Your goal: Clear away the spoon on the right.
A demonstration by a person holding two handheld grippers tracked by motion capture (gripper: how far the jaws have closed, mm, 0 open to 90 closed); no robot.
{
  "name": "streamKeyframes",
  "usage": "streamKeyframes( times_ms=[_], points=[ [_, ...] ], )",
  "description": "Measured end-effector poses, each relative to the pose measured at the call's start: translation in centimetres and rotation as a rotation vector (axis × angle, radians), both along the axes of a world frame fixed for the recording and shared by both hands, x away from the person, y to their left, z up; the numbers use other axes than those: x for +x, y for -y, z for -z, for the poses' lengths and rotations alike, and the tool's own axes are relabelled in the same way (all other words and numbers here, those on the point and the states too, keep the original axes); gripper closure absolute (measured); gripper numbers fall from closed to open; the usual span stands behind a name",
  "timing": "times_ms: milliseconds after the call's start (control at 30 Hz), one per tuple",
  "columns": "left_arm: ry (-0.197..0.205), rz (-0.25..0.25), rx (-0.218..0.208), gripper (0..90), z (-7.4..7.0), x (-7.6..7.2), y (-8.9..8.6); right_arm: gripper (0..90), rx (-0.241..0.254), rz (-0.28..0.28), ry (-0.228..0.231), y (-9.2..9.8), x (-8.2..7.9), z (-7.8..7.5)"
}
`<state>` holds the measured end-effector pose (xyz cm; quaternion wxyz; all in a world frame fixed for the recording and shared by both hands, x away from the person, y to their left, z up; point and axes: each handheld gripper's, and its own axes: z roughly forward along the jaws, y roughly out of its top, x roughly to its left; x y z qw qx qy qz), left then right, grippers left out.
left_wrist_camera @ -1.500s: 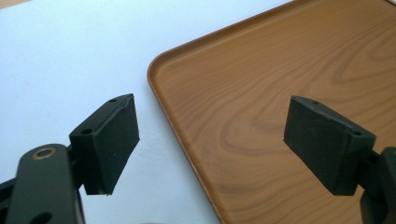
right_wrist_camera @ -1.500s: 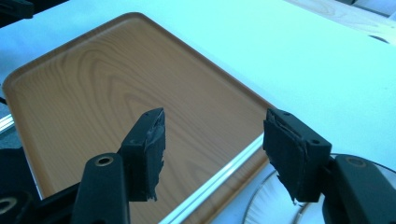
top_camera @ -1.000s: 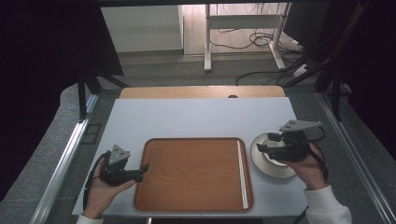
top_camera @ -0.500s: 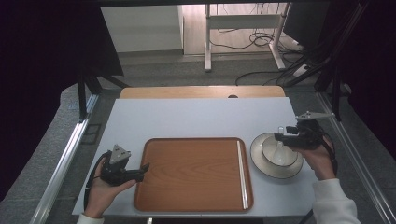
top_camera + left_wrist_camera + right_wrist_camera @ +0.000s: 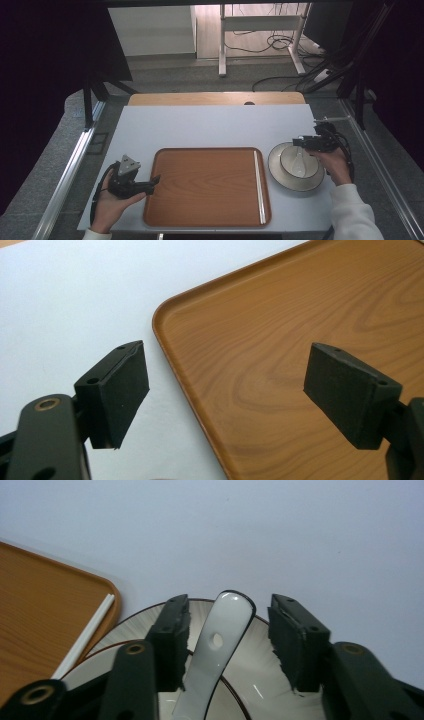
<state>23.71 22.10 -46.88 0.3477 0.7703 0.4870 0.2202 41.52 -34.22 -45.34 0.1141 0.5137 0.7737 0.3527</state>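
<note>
A white ceramic spoon (image 5: 220, 645) lies in a pale bowl (image 5: 287, 156) that stands on a striped plate (image 5: 280, 176), right of the wooden tray (image 5: 205, 185). My right gripper (image 5: 299, 143) has come down over the bowl's far rim. In the right gripper view the right gripper (image 5: 230, 607) has its jaws either side of the spoon's handle; they have just been closing, and a gap remains at the right pad. My left gripper (image 5: 152, 183) rests at the tray's left edge. The left gripper (image 5: 225, 390) is open, straddling the tray's rim (image 5: 165, 340) with nothing held.
A pair of white chopsticks (image 5: 258, 185) lies along the tray's right side; the chopsticks (image 5: 85, 637) point toward the plate. The white table (image 5: 200, 125) has free room behind the tray. Metal rails flank the table.
My right gripper moved from over the plate's near side to the far right and down onto the bowl's rim, jaws narrowing around the spoon's handle. The left gripper stayed put.
</note>
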Motion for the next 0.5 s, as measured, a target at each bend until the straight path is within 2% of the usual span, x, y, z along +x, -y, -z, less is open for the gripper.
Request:
streamKeyframes(
  times_ms=[333, 400, 500],
  points=[
    [0.0, 0.002, 0.004, 17.7, 0.04, -0.01, 0.02, 75.1, 0.103, -0.002, -0.049, 0.6, 0.06, 0.22],
    [0.0, 0.002, 0.004, 17.7, 0.02, -0.01, 0.01, 80.0, 0.106, -0.002, -0.045, 0.63, -0.03, 0.11],
    [0.0, 0.002, 0.005, 17.6, 0.03, -0.01, 0.01, 82.4, 0.133, -0.006, -0.037, 0.7, -0.22, -0.3]
  ],
)
